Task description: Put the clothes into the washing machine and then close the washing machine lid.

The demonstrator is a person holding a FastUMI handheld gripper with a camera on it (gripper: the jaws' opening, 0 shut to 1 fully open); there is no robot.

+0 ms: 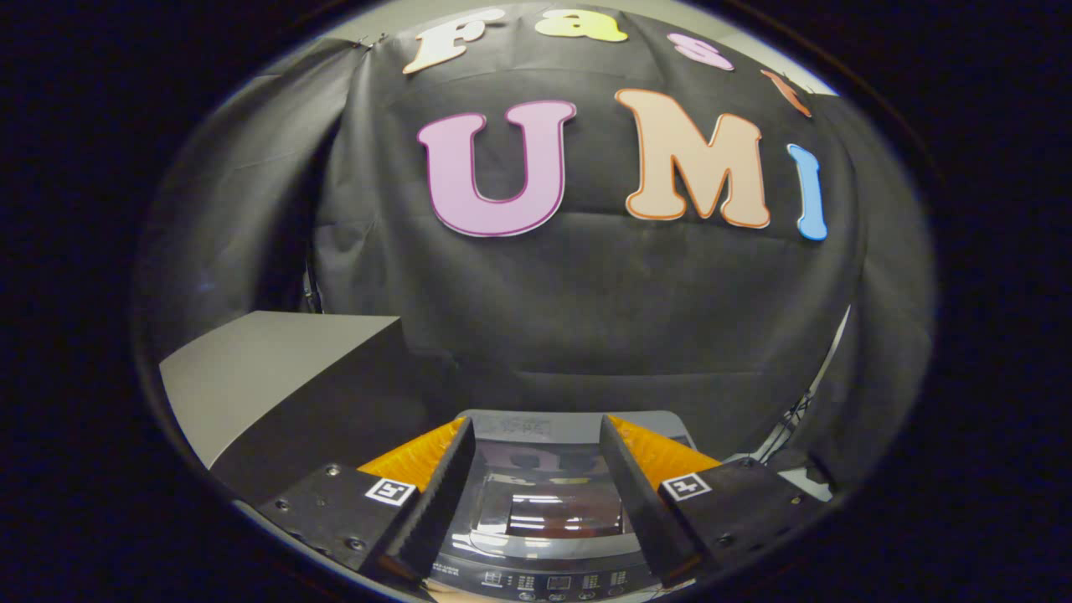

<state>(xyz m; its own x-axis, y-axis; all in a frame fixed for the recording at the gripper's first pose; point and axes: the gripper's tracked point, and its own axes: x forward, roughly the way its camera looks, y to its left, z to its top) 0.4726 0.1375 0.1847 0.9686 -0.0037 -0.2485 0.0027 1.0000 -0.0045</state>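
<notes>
The washing machine (pixel 511 427) stands below and ahead of me, a grey top-loader. Its glossy dark lid (pixel 544 502) lies flat and shut over the drum, and the control panel (pixel 544 579) runs along its near edge. My gripper (pixel 536 431) hovers above the lid, open, with nothing between its orange-and-black fingers (pixel 435 486). The lid shows in the gap between them. No clothes are visible.
A grey box-like surface with a dark side (pixel 276 377) stands to the left of the machine. The black cloth wall (pixel 586 318) hangs close behind the machine. A thin stand or cables (pixel 796 419) show at the right.
</notes>
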